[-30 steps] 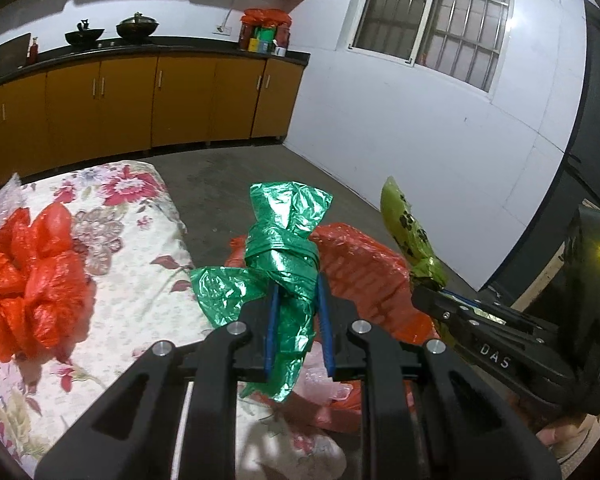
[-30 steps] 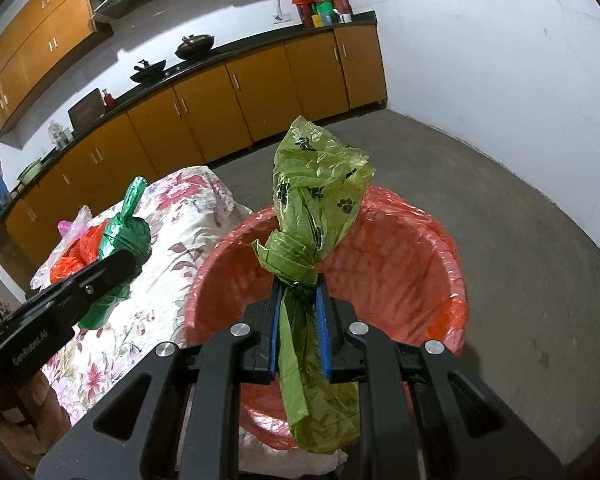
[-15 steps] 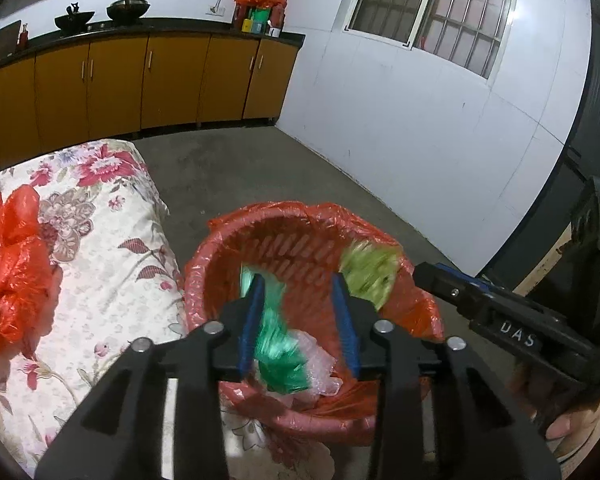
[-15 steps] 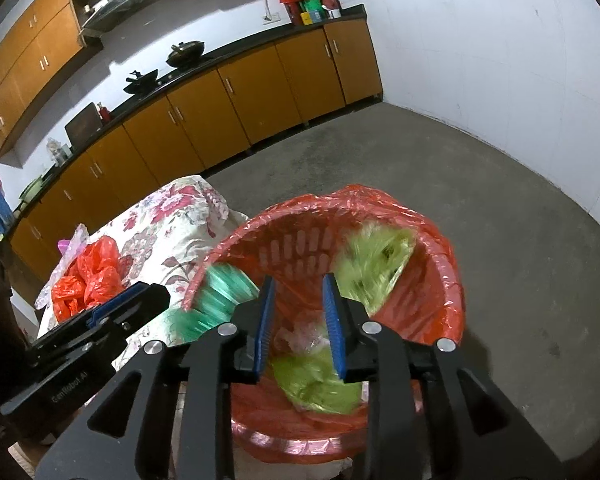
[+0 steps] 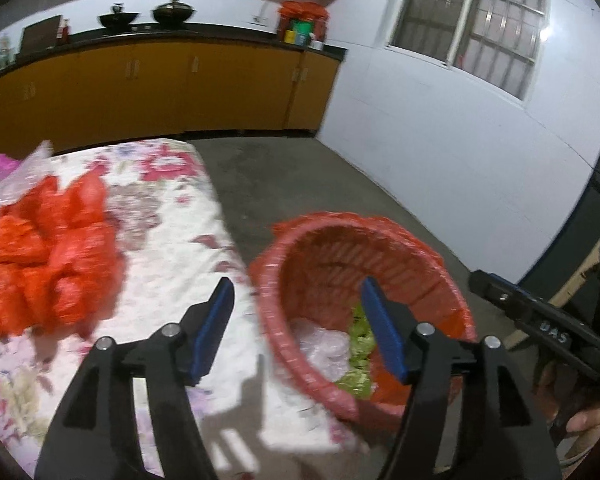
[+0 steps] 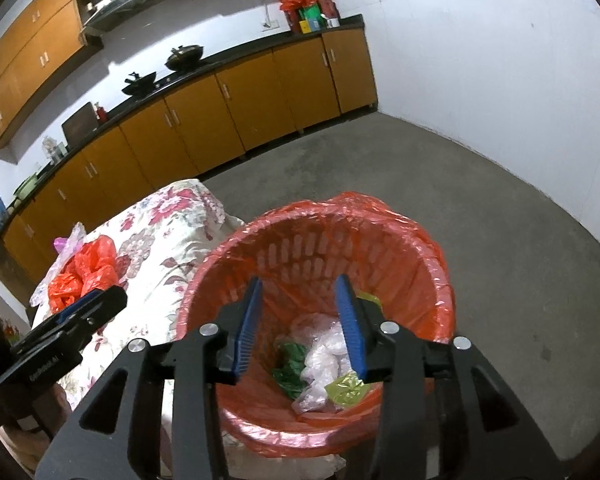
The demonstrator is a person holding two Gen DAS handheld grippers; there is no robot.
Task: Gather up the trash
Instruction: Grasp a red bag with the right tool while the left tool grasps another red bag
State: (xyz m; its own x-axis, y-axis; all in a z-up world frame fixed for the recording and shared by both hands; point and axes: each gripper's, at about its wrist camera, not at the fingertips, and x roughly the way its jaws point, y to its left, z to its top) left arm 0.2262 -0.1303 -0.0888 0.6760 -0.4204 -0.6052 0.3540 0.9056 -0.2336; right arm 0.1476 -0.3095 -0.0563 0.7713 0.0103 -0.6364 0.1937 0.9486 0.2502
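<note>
A red basket lined with a red plastic bag (image 6: 404, 248) stands on the floor beside the table; it also shows in the left wrist view (image 5: 380, 240). Inside lie a dark green bag (image 6: 292, 364), a clear plastic bag (image 6: 324, 348) and a yellow-green bag (image 6: 346, 386). My right gripper (image 6: 298, 284) is open and empty over the basket. My left gripper (image 5: 296, 284) is open and empty above the basket's left rim and the table edge. A heap of red plastic bags (image 5: 48, 256) lies on the floral cloth, left of the left gripper; it also shows in the right wrist view (image 6: 84, 272).
The table wears a floral cloth (image 5: 168, 216). A clear and pink bag (image 6: 70, 242) lies behind the red heap. Orange kitchen cabinets (image 6: 236, 108) line the far wall, with woks on the counter. Grey concrete floor (image 6: 480, 200) spreads to the right, bounded by a white wall.
Both grippers opened and dropped their bags: the dark green bag and the yellow-green bag fell into the basket. The jaws now stand wider, and the left gripper has swung left.
</note>
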